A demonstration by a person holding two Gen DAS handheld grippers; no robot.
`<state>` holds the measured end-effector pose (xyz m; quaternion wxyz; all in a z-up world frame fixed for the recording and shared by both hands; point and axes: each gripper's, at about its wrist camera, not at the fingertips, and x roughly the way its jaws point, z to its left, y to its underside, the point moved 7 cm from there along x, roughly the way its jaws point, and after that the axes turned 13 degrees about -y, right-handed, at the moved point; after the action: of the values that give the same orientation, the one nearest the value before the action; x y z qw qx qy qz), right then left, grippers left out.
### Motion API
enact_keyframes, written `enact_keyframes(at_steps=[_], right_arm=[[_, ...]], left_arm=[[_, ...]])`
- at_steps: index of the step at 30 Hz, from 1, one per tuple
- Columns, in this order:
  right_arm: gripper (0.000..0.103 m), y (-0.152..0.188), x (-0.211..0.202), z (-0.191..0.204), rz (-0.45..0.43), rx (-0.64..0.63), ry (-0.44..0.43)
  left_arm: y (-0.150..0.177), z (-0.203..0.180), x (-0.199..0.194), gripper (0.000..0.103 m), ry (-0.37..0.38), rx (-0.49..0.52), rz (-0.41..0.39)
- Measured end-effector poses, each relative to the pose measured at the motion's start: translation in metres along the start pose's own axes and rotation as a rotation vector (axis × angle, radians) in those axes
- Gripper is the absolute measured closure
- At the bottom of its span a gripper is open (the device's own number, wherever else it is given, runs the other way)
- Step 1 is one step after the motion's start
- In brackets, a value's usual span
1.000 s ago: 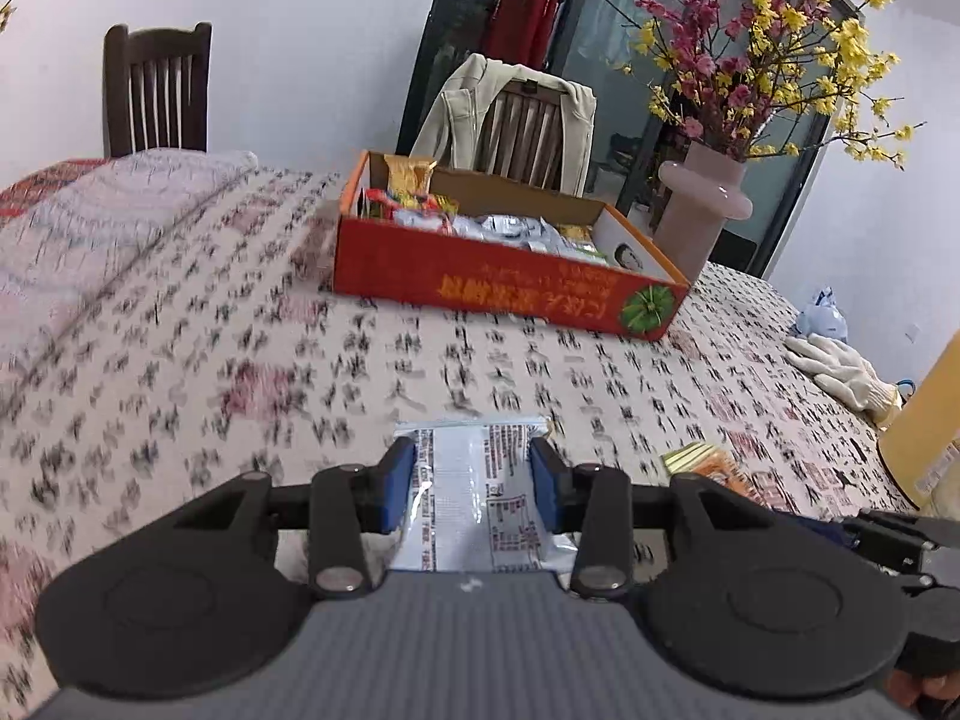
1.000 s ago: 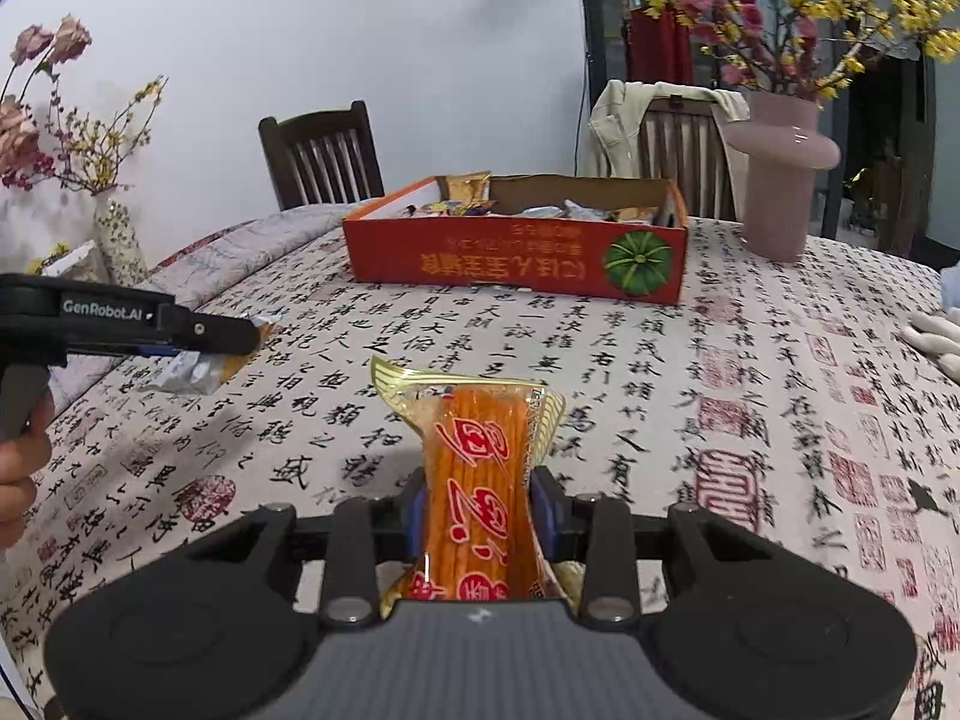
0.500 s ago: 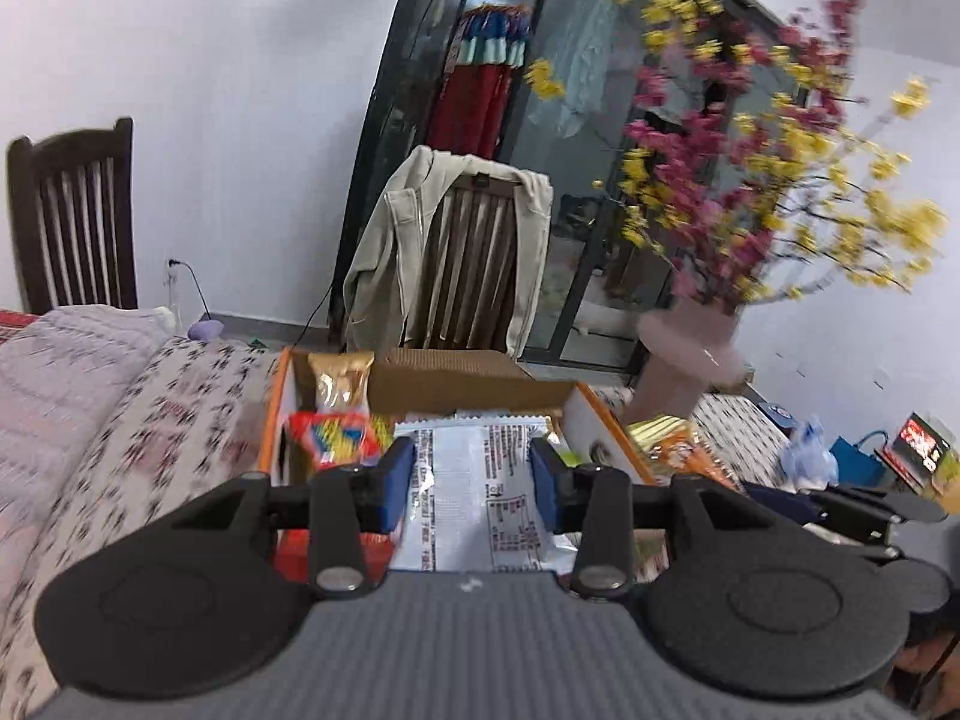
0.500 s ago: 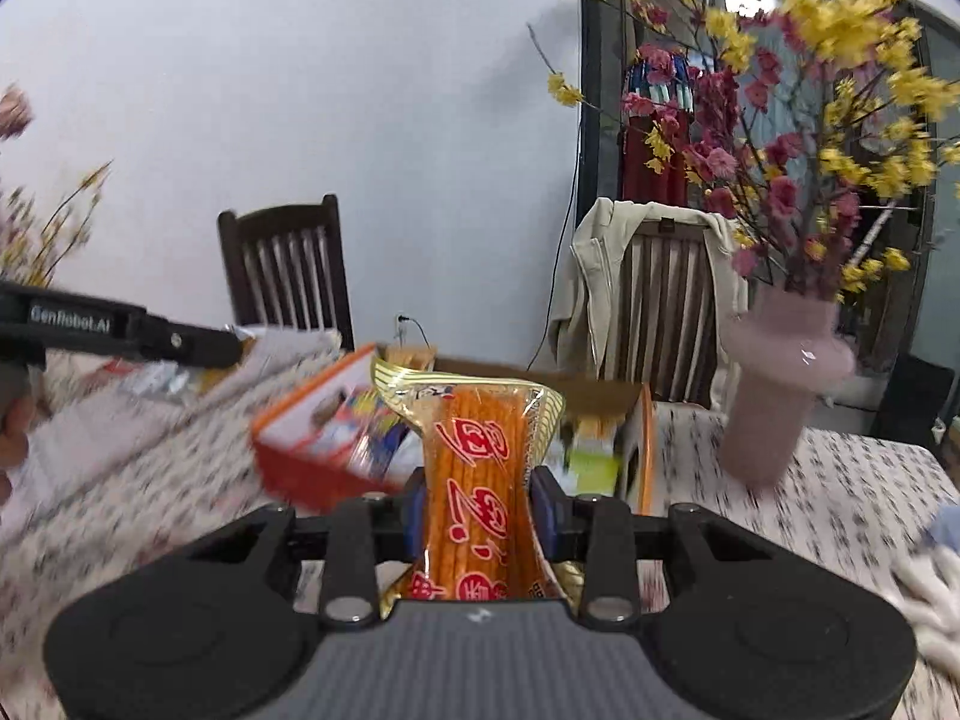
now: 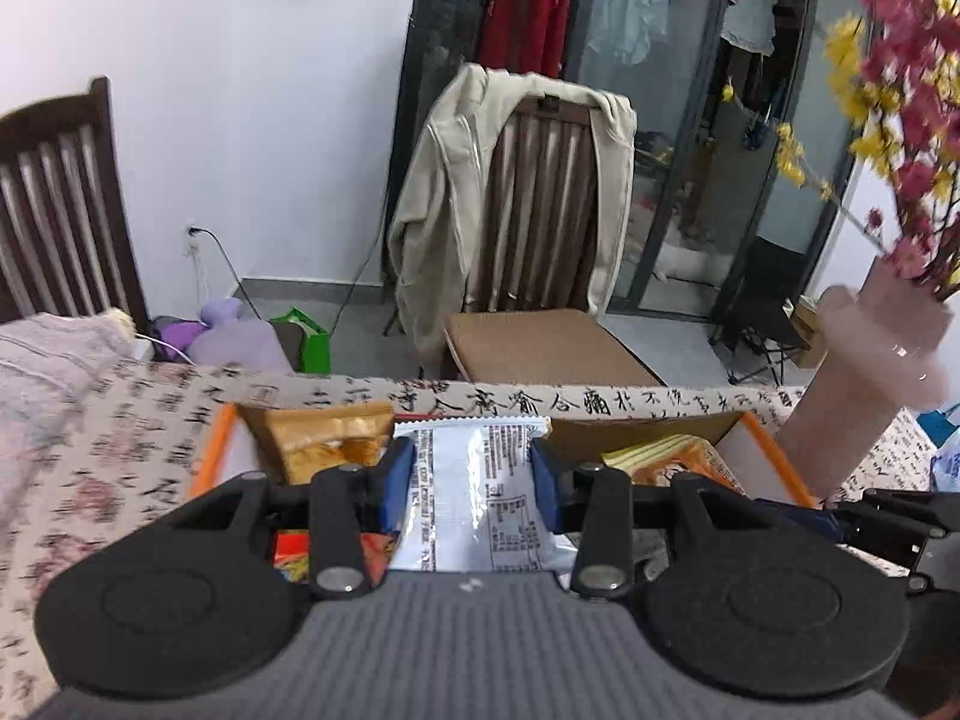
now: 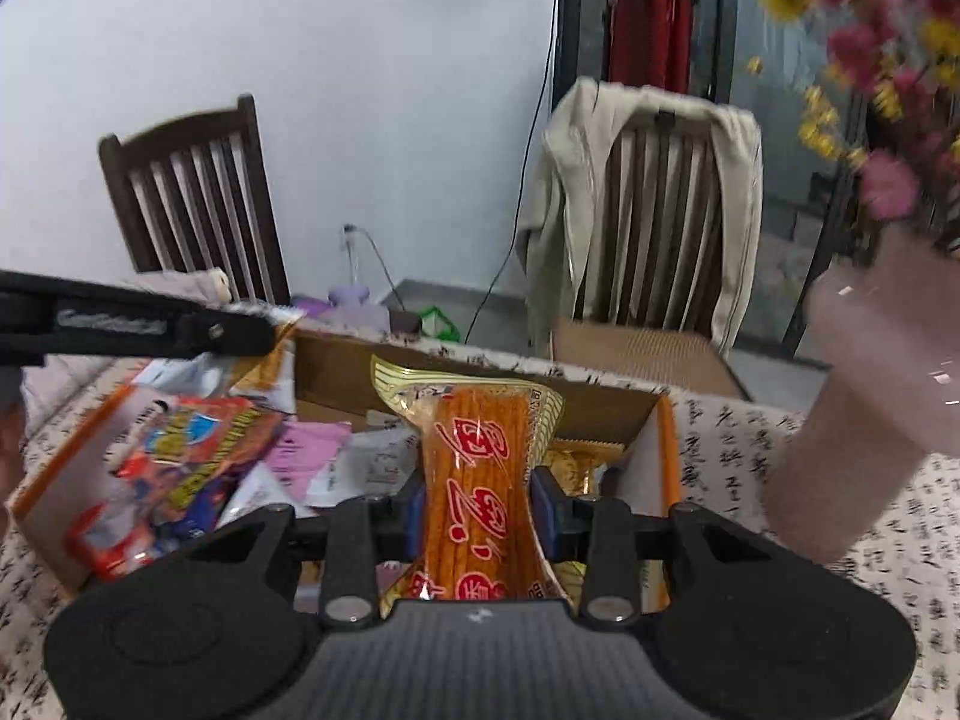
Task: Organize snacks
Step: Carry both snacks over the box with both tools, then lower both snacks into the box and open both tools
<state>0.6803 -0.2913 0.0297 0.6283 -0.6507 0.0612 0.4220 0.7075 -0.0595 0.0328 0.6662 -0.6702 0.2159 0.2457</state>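
From the left wrist view, the left gripper (image 5: 473, 483) is held level above the near part of the orange-rimmed box (image 5: 211, 444), its blue pads clamped on both sides of a silver-white snack packet (image 5: 474, 498) with printed text. The packet stands upright between the fingers, its crimped top edge pointing ahead of the gripper. Below and ahead of it, inside the box, an orange-brown bag (image 5: 324, 435) lies to the left and a yellow-orange packet (image 5: 666, 459) to the right; a red wrapper (image 5: 288, 552) shows under the left finger. The box sits on the counter (image 5: 120, 438), which is covered with a calligraphy-print cloth. A pink vase (image 5: 864, 396) stands to the right, beyond the box.

From the right wrist view, the right gripper (image 6: 477, 507) also hovers over the box (image 6: 669, 456), closed on an orange stick-snack packet (image 6: 480, 480) with red characters and a gold top (its middle visibly pinched in by the pads). Left of the gripper the box holds a red-and-blue bag (image 6: 192, 444), a pink wrapper (image 6: 306, 450) and several pale wrappers. The left gripper (image 6: 240, 333) reaches in from the far left, over the box's left end.
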Motion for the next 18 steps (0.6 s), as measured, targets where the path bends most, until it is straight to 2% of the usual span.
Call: enact_keyframes(at_steps=[3, 5, 6, 7, 8, 9, 12, 15, 18], right_arm=[[0.068, 0.002, 0.020, -0.008, 0.028, 0.004, 0.027], [0.068, 0.007, 0.028, -0.010, 0.039, 0.003, 0.040], [0.067, 0.007, 0.030, -0.011, 0.041, 0.006, 0.042], [0.064, 0.006, 0.031, -0.010, 0.036, 0.001, 0.043], [0.056, 0.005, 0.030, -0.009, 0.031, -0.007, 0.045], [0.052, 0.005, 0.030, -0.009, 0.035, -0.012, 0.043], [0.051, 0.006, 0.028, -0.010, 0.036, -0.001, 0.033], [0.042, 0.006, 0.023, -0.011, 0.033, 0.001, 0.037], [0.042, 0.006, 0.011, -0.014, 0.024, -0.005, 0.055]], left_arm=[[0.009, -0.005, 0.022, 0.060, 0.009, 0.007, 0.036], [0.012, -0.006, 0.029, 0.052, -0.004, 0.020, 0.045], [0.014, -0.007, 0.032, 0.042, -0.006, 0.024, 0.049], [0.016, -0.008, 0.031, 0.038, 0.004, 0.030, 0.051], [0.017, -0.009, 0.029, 0.038, 0.017, 0.035, 0.050], [0.017, -0.009, 0.026, 0.035, 0.024, 0.037, 0.040], [0.015, -0.007, 0.014, 0.026, 0.002, 0.053, -0.004], [0.014, -0.004, -0.001, 0.022, 0.003, 0.081, -0.017], [0.012, 0.003, -0.015, 0.020, -0.011, 0.094, -0.035]])
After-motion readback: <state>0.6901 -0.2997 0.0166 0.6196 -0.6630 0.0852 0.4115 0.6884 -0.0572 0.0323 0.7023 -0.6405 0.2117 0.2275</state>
